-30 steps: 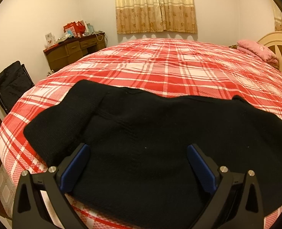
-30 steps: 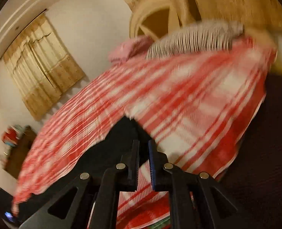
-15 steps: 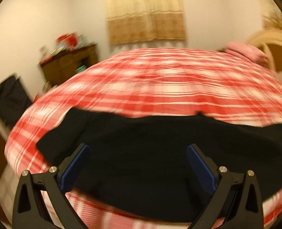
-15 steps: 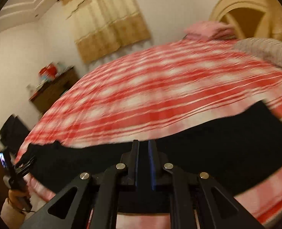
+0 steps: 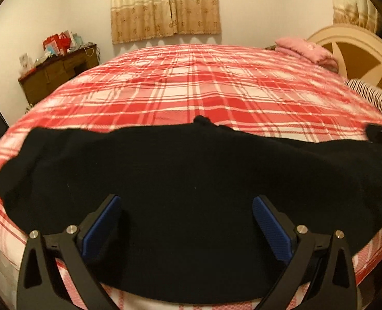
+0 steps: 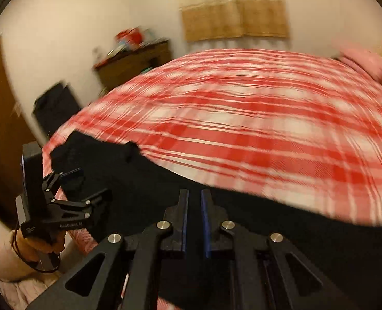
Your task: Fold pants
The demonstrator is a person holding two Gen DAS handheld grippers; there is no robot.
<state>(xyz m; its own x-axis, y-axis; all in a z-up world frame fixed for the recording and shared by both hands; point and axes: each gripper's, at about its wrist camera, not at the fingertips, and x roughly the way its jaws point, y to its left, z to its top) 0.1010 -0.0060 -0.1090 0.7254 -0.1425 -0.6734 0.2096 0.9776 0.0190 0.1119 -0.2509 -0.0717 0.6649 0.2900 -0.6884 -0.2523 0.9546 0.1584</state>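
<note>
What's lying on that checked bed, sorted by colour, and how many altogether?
Black: 1, the pants
Pink: 1, a folded blanket by the headboard
Striped: 1, a pillow at the right edge
Total: 3

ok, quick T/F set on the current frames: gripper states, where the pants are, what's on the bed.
1. The left hand-held gripper is wide open over the black pants. True.
2. The right hand-held gripper is wide open. False: its fingers are nearly together, with only a narrow gap.
3. The black pants lie spread on the red plaid bedspread. True.
4. The pants hang off the wooden dresser. False: they lie at the bed's near edge.
5. A pink pillow sits by the headboard. True.
</note>
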